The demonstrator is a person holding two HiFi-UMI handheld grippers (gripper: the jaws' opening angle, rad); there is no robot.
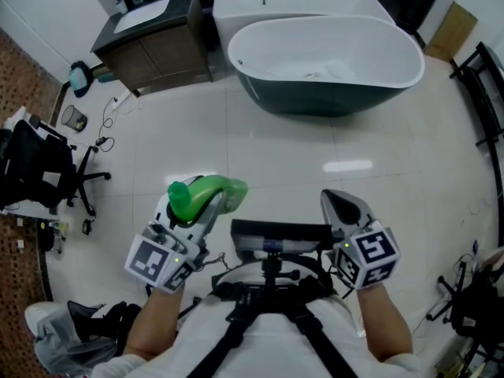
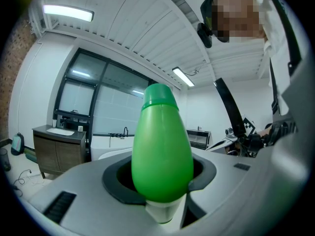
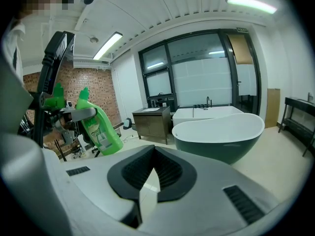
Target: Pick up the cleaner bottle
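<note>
Holding the cleaner bottle (image 1: 224,187) by its belly in the left gripper (image 1: 206,207), pads pinching it, clear of the floor, on the near side of the bathtub (image 1: 331,101) and well apart from it. Right gripper (image 1: 340,205) pressed together, empty. Judgement: smooth tapered body may slip, so squeeze evenly and raise slowly.

The bottle (image 1: 206,194) is seen steeply from overhead, closely in the left gripper view, and sidelong from the right.

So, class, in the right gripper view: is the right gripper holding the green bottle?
No: the right gripper has its jaws together and empty, the green bottle well aside.
</note>
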